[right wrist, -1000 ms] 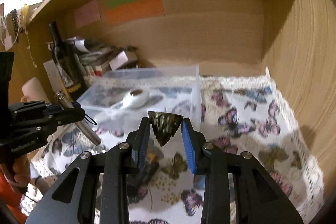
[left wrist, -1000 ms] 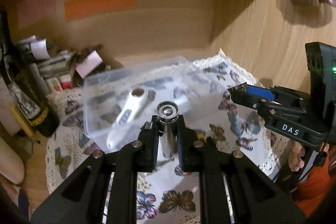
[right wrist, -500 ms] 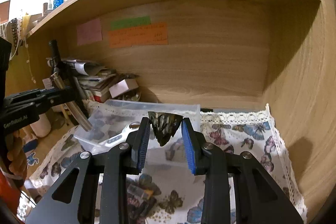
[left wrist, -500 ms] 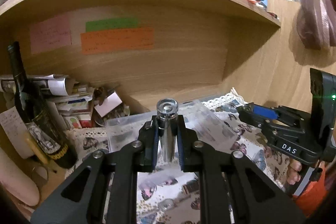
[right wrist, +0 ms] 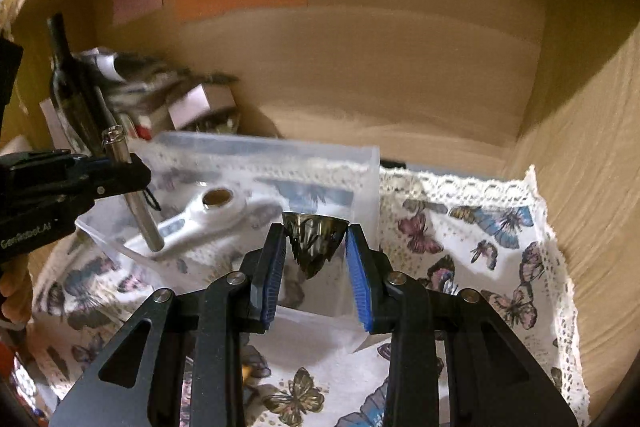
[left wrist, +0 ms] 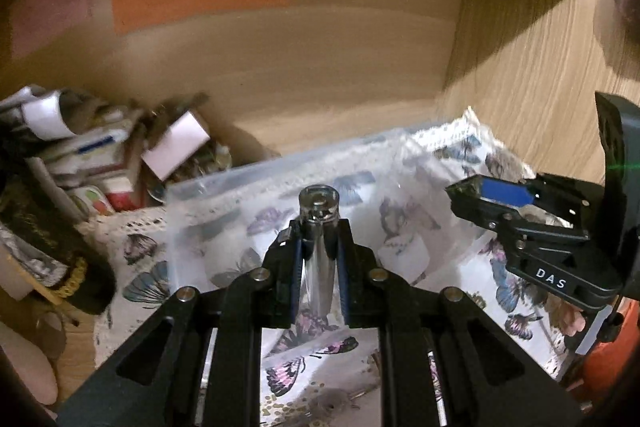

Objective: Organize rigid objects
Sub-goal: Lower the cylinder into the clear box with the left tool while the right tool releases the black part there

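Left tool (left wrist: 319,259): clamped on metal tube (left wrist: 318,251) | Right tool (right wrist: 316,259): clamped on dark fluted cup (right wrist: 313,237) | Both over clear bin (right wrist: 372,187) holding white opener (right wrist: 208,213)

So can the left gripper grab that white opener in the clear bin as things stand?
Probably not: the left gripper is shut on the metal cylinder. The white opener lies uncovered in the clear bin, whose top is open.

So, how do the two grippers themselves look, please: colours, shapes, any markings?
The left gripper and the right gripper are black frames with triangular cut-outs, silver screws and ribbed blue pads. Seen from the other side, the right one bears white "DAS" lettering and a green light; the left one bears grey "GenRobot.AI" lettering.
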Demonstrator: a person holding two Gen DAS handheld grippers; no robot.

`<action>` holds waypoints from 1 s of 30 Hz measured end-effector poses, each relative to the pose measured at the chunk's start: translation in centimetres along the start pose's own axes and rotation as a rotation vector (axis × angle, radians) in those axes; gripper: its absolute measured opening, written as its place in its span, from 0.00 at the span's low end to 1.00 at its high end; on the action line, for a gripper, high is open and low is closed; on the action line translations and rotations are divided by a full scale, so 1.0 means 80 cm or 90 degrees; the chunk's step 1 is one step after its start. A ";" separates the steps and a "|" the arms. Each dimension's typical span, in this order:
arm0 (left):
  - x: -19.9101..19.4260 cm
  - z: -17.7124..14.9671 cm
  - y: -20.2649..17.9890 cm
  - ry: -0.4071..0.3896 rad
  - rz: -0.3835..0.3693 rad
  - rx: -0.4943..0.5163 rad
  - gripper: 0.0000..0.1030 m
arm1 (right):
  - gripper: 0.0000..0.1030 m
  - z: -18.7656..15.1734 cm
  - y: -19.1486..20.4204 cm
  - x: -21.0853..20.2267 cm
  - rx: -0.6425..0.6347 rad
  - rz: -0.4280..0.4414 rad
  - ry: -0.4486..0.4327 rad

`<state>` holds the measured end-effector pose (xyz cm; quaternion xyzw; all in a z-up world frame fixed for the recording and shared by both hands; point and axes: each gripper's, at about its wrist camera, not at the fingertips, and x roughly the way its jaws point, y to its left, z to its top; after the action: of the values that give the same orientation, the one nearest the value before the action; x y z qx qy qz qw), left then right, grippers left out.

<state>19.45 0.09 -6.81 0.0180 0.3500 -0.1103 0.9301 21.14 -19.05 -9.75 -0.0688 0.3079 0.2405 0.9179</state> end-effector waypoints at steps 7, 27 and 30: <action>0.030 -0.004 -0.008 0.054 -0.031 0.012 0.15 | 0.28 -0.005 0.006 0.022 -0.014 0.006 0.040; 0.005 0.011 -0.017 0.024 -0.035 0.005 0.44 | 0.38 0.003 0.013 -0.002 -0.008 0.013 0.011; -0.006 0.013 -0.017 0.009 -0.031 0.008 0.44 | 0.41 0.004 0.013 -0.014 -0.008 0.014 -0.004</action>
<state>19.48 -1.25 -5.64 0.0160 0.3566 -0.1345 0.9244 20.02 -18.47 -8.80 -0.0704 0.3044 0.2527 0.9157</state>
